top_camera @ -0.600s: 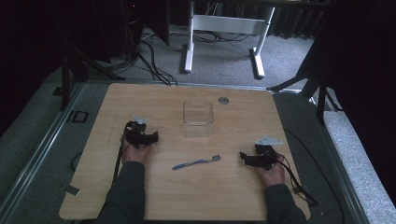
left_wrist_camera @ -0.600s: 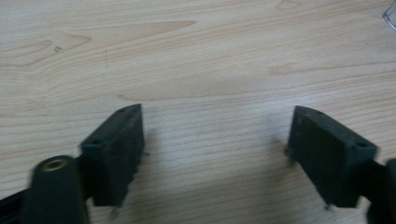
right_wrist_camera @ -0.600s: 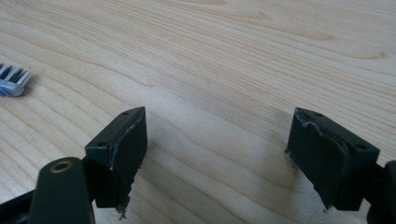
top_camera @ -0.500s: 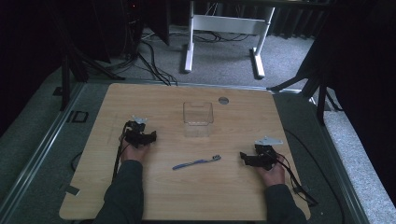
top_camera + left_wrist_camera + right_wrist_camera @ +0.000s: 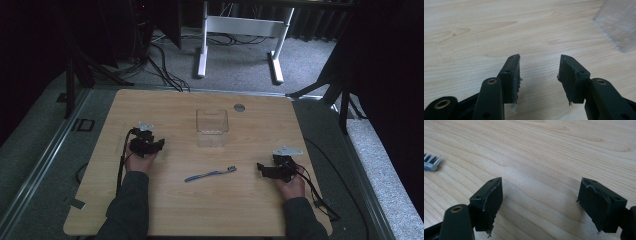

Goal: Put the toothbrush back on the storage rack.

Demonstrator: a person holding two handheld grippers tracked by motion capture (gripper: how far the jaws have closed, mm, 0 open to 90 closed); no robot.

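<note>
High view — wooden table [image 5: 170, 210] with a blue toothbrush [image 5: 210, 174] lying flat between the left gripper [image 5: 146, 145] and right gripper [image 5: 274, 169], bare wood all round it. Both grippers' jaws stand apart, empty. A clear box [image 5: 211, 122] sits beyond, well inside the far edge.

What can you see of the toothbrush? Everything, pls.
The toothbrush is slim, with a blue handle that looks plastic and a paler bristled head at its right end. It lies flat on the wooden table, angled slightly, between the two hands, nearer the person than the clear box. Nothing touches it but the table. The right gripper view shows its blue-and-white bristles.
</note>
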